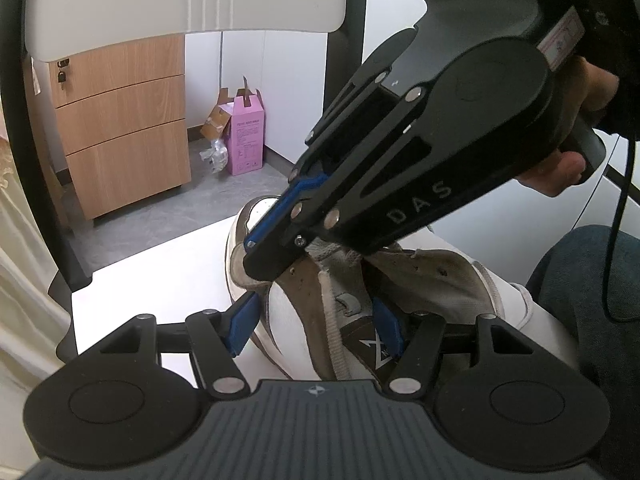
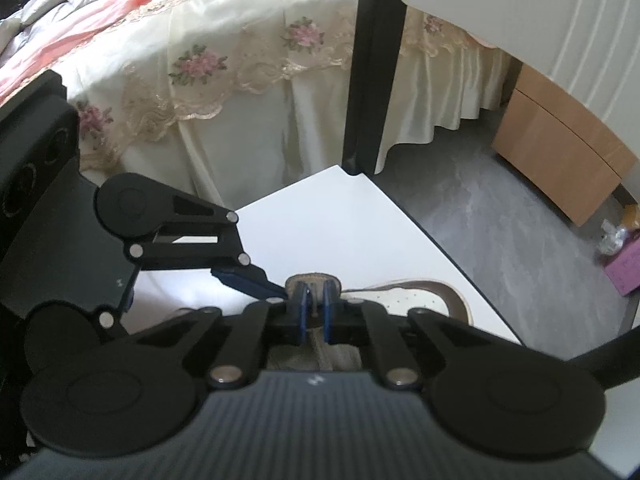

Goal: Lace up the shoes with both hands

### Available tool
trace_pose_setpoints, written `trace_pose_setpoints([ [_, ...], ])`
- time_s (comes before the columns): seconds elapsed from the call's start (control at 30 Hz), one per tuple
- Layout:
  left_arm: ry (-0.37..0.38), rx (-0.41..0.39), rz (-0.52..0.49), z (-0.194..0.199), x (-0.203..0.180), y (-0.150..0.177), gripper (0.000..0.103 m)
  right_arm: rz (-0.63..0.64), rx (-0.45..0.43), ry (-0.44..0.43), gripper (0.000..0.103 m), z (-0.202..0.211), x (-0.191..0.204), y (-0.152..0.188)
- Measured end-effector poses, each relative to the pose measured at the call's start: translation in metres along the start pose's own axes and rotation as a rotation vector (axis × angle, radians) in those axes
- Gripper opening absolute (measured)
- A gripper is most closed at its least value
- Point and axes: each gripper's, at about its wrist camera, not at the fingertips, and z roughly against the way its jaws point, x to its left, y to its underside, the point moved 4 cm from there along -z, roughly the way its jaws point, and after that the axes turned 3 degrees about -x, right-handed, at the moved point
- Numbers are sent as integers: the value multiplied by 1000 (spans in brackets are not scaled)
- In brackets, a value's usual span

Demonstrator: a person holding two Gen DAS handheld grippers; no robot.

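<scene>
A worn white-and-brown shoe [image 1: 432, 280] lies on the white table [image 1: 168, 272], toe [image 2: 416, 298] pointing away. My left gripper [image 1: 314, 328] straddles its near side, one blue pad on the outer white wall, the other on the tongue with the X label, closed on the shoe. A grey flat lace [image 1: 332, 336] runs up the eyelet flap to my right gripper [image 1: 260, 260], which comes down from the upper right. In the right wrist view the right gripper [image 2: 315, 312] is nearly closed on a thin grey-brown strip, apparently the lace. The left gripper's fingers [image 2: 248, 278] reach in beside it.
The table edge [image 2: 440, 240] drops to grey floor on the right. A black post [image 2: 368, 80] stands at the table's far corner. Beyond are a wooden drawer cabinet [image 1: 124, 136], a pink box [image 1: 248, 136] and a bed with a flowered cover [image 2: 200, 80]. A person's knee [image 1: 592, 280] is at right.
</scene>
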Motion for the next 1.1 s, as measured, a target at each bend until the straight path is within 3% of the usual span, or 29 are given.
trace_pose_setpoints([
  [0.07,-3,0,-4,0,-1,1,66,-37,-14,15,3,3,-1,-2],
  [0.27,-12,4,-3,-1,-2,1,66,-229,-262,8,3,32,4,-21],
  [0.47,-21,3,-6,-2,-3,1,67,-282,-465,29,3,73,12,-66],
  [0.87,-37,4,11,-7,-1,1,68,-284,-847,106,3,213,31,-152],
  [0.93,-39,5,20,-6,-1,1,68,-266,-887,133,3,232,35,-163],
  [1.1,-44,6,39,-4,-1,2,68,-291,-816,213,3,227,20,-163],
])
